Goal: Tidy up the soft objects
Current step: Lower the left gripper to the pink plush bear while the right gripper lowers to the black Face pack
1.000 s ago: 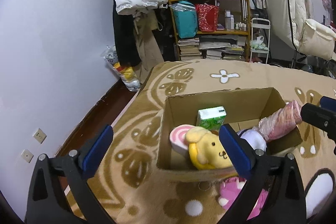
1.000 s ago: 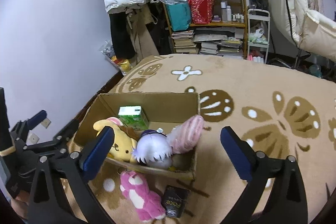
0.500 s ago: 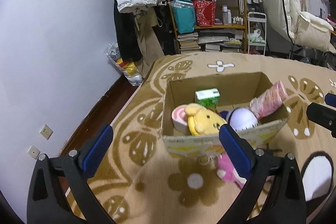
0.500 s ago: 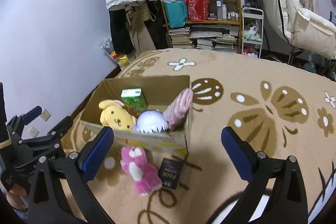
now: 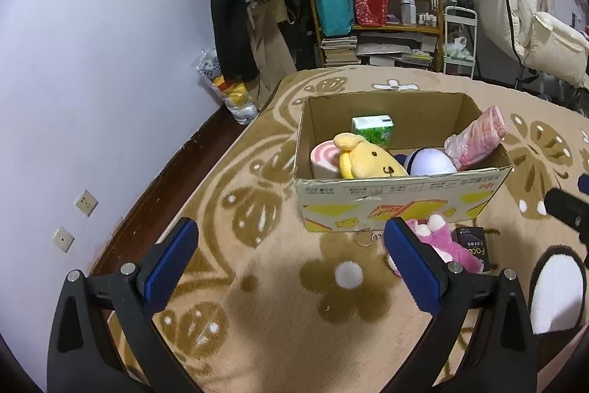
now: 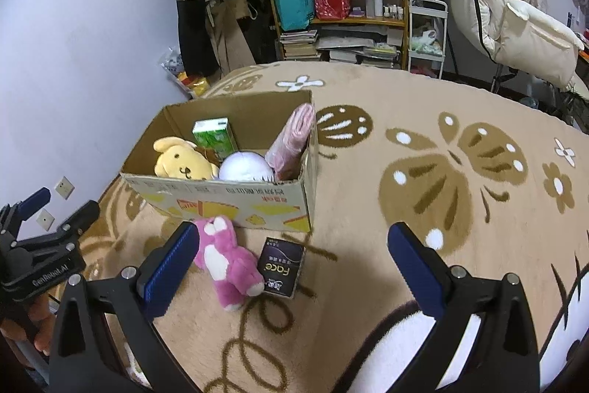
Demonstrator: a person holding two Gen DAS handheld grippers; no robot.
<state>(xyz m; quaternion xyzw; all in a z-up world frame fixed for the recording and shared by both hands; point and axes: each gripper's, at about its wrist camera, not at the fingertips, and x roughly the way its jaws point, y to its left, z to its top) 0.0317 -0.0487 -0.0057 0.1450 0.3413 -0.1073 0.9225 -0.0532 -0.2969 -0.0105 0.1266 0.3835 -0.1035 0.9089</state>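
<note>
Both grippers are drawn further back from the box (image 5: 401, 205) than half a second ago, so that its printed front wall is now seen whole and more rug (image 5: 279, 286) is bared in the lower half of each frame. The left gripper (image 5: 291, 264) is spread wide, nothing held or touched between its blue pads (image 5: 167, 267). The right gripper (image 6: 292, 264) is likewise spread wide and empty.

The pink plush (image 5: 445, 245) lies on the rug just before the box's front wall, right of centre in the left view and partly hidden behind the right-hand pad there. In the right view the pink plush (image 6: 226, 260) is seen whole, just beside the left-hand pad, with the dark pack (image 6: 281, 267) touching or nearly touching it, inside the jaw gap.

Inside the box, the yellow plush (image 5: 371, 162), white ball (image 5: 430, 162), pink roll (image 5: 476, 137) and green pack (image 5: 372, 129) are seen. A pink-swirl item (image 5: 322, 159) is shown only in the left view. The left gripper (image 6: 40, 238) is shown from outside only in the right view, at lower left.
</note>
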